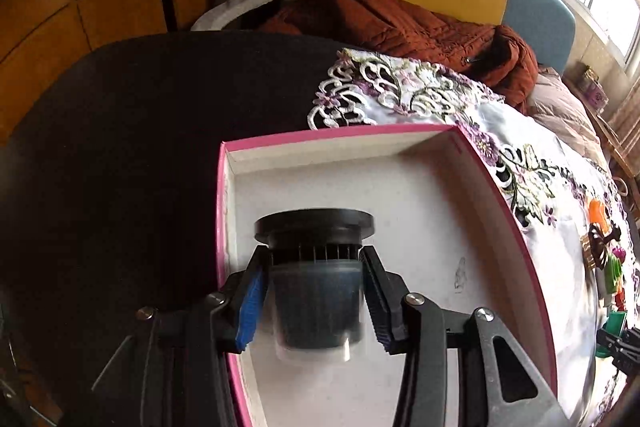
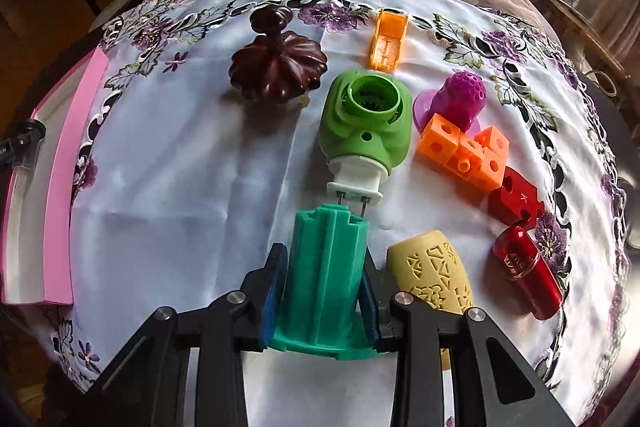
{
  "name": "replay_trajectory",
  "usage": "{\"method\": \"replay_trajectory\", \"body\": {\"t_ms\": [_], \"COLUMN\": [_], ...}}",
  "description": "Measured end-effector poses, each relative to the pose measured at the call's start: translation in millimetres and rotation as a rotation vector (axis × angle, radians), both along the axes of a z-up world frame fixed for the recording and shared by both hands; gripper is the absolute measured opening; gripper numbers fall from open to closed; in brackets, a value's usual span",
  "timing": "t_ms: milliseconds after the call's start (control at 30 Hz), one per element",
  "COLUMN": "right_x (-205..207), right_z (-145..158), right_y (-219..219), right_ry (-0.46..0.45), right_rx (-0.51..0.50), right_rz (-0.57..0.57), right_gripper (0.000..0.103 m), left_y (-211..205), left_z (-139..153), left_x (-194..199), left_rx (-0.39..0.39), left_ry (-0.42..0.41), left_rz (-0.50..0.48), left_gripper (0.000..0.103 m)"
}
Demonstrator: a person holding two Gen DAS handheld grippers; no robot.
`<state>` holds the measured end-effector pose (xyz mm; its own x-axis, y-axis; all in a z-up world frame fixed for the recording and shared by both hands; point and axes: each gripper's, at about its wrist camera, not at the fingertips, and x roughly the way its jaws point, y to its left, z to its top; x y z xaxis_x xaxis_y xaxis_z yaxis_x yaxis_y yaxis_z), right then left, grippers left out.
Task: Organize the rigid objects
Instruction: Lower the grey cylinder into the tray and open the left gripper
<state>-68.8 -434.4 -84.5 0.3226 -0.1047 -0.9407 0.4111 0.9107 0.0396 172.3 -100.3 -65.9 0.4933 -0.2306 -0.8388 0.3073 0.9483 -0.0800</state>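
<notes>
In the left wrist view my left gripper is shut on a black cylindrical part with a flanged top and clear sleeve, held over the white inside of a pink-rimmed box. In the right wrist view my right gripper is shut on a teal ribbed plastic piece, just above the white embroidered cloth. The box shows at the far left there, with the black part over it.
On the cloth lie a green round-mouthed device, a dark brown fluted stand, an orange clip, a magenta cone, orange cubes, a red block, a red capsule, a yellow carved cylinder. A rust jacket lies behind.
</notes>
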Motion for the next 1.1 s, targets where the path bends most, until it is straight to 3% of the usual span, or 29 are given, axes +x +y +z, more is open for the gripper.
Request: {"method": "replay_trajectory", "body": {"t_ms": [367, 633, 1100], "right_x": [5.6, 5.0, 11.0], "right_z": [-1.5, -0.9, 1.5], "right_y": [8.1, 13.1, 27.2], "right_ry": [0.009, 0.009, 0.006], "right_rx": [-0.051, -0.082, -0.192], "right_rz": [0.035, 0.049, 0.109], "right_gripper": [0.034, 0.034, 0.030], "left_y": [19.8, 37.3, 76.1], "left_z": [47.8, 65.2, 51.4], "left_x": [-55.6, -94.7, -119.5], "left_rx": [-0.016, -0.022, -0.032], "left_ry": [-0.159, -0.214, -0.157], "left_rz": [0.016, 0.009, 0.054], "left_gripper": [0.051, 0.051, 0.051]}}
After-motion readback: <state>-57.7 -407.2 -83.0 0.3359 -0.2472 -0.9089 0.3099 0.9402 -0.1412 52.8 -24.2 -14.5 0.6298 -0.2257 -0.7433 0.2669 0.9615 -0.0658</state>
